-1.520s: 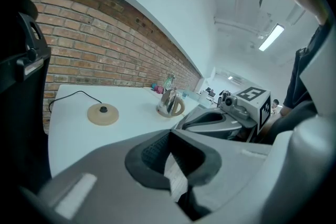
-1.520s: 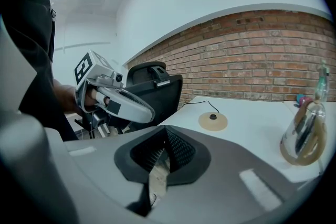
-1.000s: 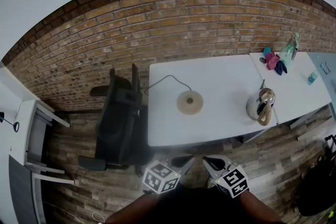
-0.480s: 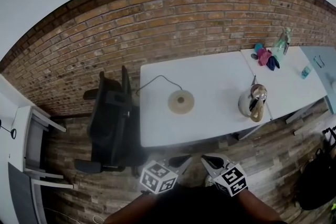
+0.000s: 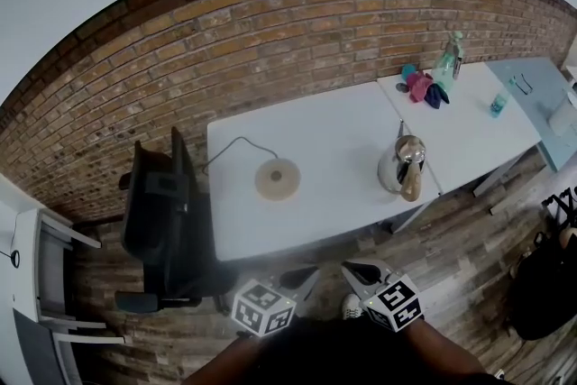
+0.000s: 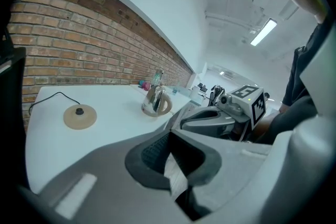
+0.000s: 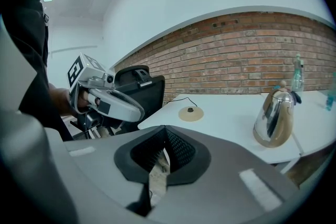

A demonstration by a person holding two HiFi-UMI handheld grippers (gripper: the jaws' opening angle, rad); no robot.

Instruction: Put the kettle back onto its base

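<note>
The steel kettle [image 5: 401, 167] stands upright on the white bench [image 5: 325, 212], off its base, ahead of the right tool [image 7: 163, 147] and out to that tool's right, well apart from it; its tan handle faces the near edge of the bench. The round tan base [image 5: 277, 179], with a dark stud at its centre, lies flat on the same bench ahead of the left tool [image 6: 169, 149], well apart from the kettle, and its thin cord [image 5: 225, 149] loops away toward the far left corner. Both tools hang low in front of the person, short of the bench's near edge and side by side; each has its jaws drawn together with nothing between the ribbed pads. A black office chair [image 5: 158, 212] stands beyond the left tool, against the bench's left end. Past the kettle a second bench [image 5: 469, 135] adjoins the first, carrying a green spray bottle [image 5: 446, 63] and a pink and blue bundle [image 5: 424, 88], perhaps cloths, though too small to tell. A brick wall [image 5: 270, 41] runs behind both benches, above a wood plank floor [image 5: 451, 257].
</note>
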